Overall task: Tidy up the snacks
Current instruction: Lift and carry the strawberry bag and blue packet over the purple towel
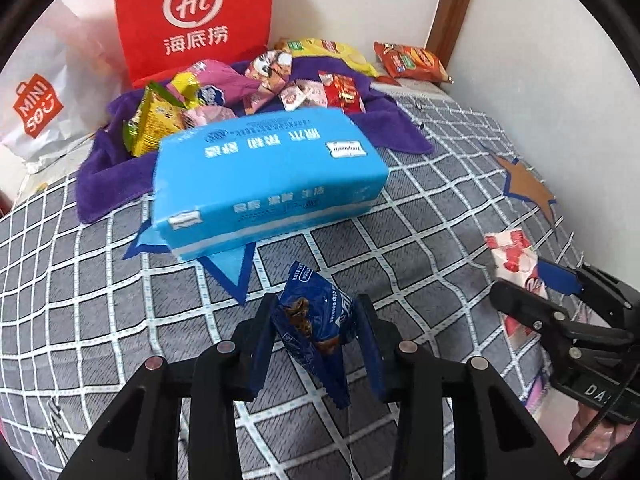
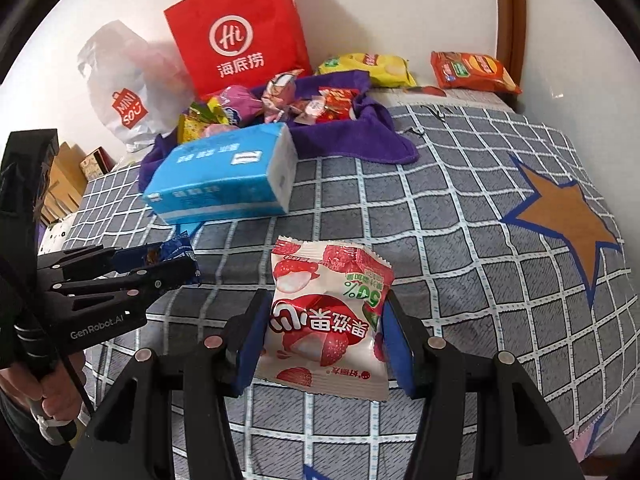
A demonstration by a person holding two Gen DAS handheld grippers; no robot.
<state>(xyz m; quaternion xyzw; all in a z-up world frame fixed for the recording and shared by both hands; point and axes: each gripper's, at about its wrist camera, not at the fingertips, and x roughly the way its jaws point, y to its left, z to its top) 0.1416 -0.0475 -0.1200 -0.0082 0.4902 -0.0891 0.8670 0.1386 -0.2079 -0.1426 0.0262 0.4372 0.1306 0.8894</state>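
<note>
My left gripper [image 1: 316, 320] is shut on a dark blue chocolate-chip cookie packet [image 1: 316, 312], lifted off the checked bedsheet [image 1: 400, 248]. From the right wrist view this gripper [image 2: 176, 268] shows at the left with the blue packet [image 2: 176, 254] in it. My right gripper [image 2: 322, 320] is shut on a white and red lychee snack packet [image 2: 324, 312], held above the sheet; the left wrist view shows it [image 1: 516, 264] at the right edge. A heap of snacks [image 1: 256, 88] lies on a purple towel [image 1: 116, 184] at the back.
A light blue tissue pack [image 1: 268, 176] lies just in front of the towel. A red paper bag [image 1: 192, 20] and a white plastic bag [image 1: 36, 108] stand against the wall. Yellow [image 2: 368, 68] and orange [image 2: 472, 72] chip bags lie at the far right.
</note>
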